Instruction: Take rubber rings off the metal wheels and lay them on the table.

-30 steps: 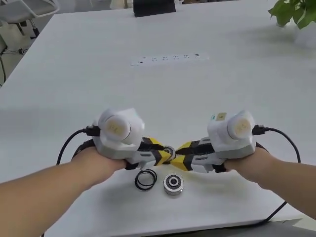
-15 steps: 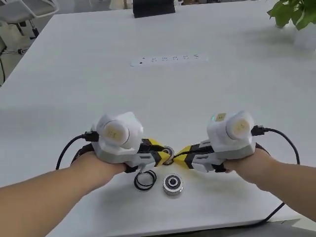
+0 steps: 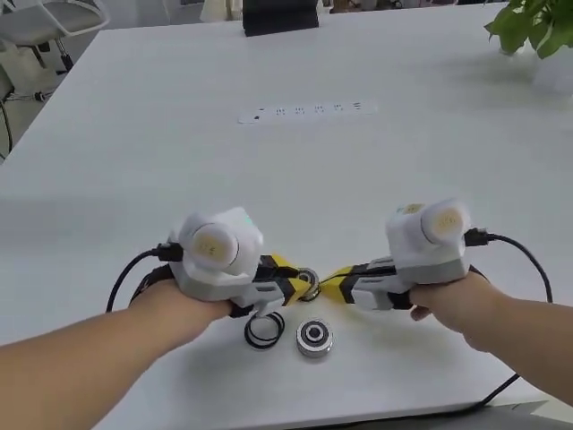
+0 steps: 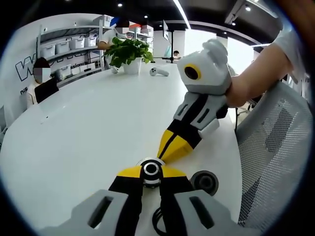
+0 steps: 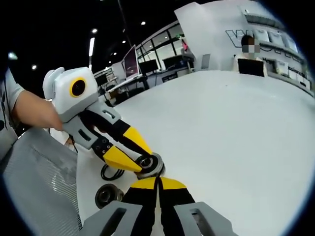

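Reading left to right in the head view: your left gripper [image 3: 291,285] has its yellow jaws clamped across the rim of a metal wheel [image 3: 307,282]. The wheel is held just above the table [image 3: 269,179], with its flat face turned up toward you. Immediately right of the wheel, your right gripper [image 3: 333,279] aims its tips at the rim, so the two grippers meet nose to nose. The right jaws lie together; whether a ring's edge is pinched between them cannot be told. Key relation: the wheel sits straight ahead of the right tips, on their own line. The right gripper is therefore best placed to draw a ring off sideways while the left steadies. Below the grippers, loose rubber rings [image 3: 264,329] lie on the table just left of a second wheel [image 3: 314,338], close but apart.
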The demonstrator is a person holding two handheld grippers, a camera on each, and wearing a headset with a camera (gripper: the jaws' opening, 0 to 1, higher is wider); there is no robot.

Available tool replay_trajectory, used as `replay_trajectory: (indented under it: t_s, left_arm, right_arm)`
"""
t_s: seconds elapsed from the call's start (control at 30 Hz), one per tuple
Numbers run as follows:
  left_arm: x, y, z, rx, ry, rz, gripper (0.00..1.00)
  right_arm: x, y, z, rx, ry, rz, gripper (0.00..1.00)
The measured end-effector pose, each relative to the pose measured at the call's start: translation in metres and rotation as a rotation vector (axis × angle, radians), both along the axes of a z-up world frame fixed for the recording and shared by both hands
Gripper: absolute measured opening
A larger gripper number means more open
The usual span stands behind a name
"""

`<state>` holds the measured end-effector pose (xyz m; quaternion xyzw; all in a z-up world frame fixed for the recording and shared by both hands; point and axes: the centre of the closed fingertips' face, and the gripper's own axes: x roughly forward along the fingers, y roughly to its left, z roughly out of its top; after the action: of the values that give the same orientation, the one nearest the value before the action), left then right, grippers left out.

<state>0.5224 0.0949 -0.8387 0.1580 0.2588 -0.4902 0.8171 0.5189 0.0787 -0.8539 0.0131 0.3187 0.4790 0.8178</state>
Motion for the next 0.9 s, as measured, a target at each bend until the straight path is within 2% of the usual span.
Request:
replay_trajectory:
  t_s: [0.07, 0.1, 0.17, 0.2, 0.23, 0.33, 0.43, 0.63, 0.9]
  left_arm:
    - [0.0, 0.0, 0.0, 0.0, 0.0, 0.002, 0.07]
    - [0.0, 0.0, 0.0, -0.001, 0.0, 0.002, 0.07]
    - [0.0, -0.001, 0.0, -0.003, 0.002, 0.003, 0.07]
    - [0.0, -0.001, 0.0, -0.003, 0.002, 0.003, 0.07]
    - [0.0, -0.001, 0.0, -0.004, 0.002, 0.005, 0.07]
    - [0.0, -0.002, 0.0, -0.003, 0.002, 0.008, 0.07]
    - [-0.001, -0.003, 0.0, -0.002, 0.001, 0.009, 0.07]
    - [0.0, -0.004, 0.0, -0.003, -0.006, 0.014, 0.07]
    - [0.0, -0.004, 0.0, -0.01, -0.011, 0.024, 0.07]
  right_arm:
    - [0.002, -0.001, 0.001, 0.02, 0.012, -0.021, 0.0]
    - [0.005, -0.001, 0.005, 0.048, 0.01, -0.042, 0.0]
    - [0.007, -0.001, 0.011, 0.109, 0.05, -0.08, 0.0]
    - [0.008, -0.001, 0.012, 0.117, 0.053, -0.081, 0.0]
    - [0.006, -0.001, 0.011, 0.103, 0.049, -0.078, 0.0]
    - [0.004, -0.001, 0.012, 0.136, 0.078, -0.096, 0.0]
    - [0.004, -0.001, 0.014, 0.14, 0.074, -0.092, 0.0]
    - [0.004, -0.001, 0.014, 0.162, 0.101, -0.105, 0.0]
    - [0.003, 0.001, 0.016, 0.169, 0.105, -0.096, 0.0]
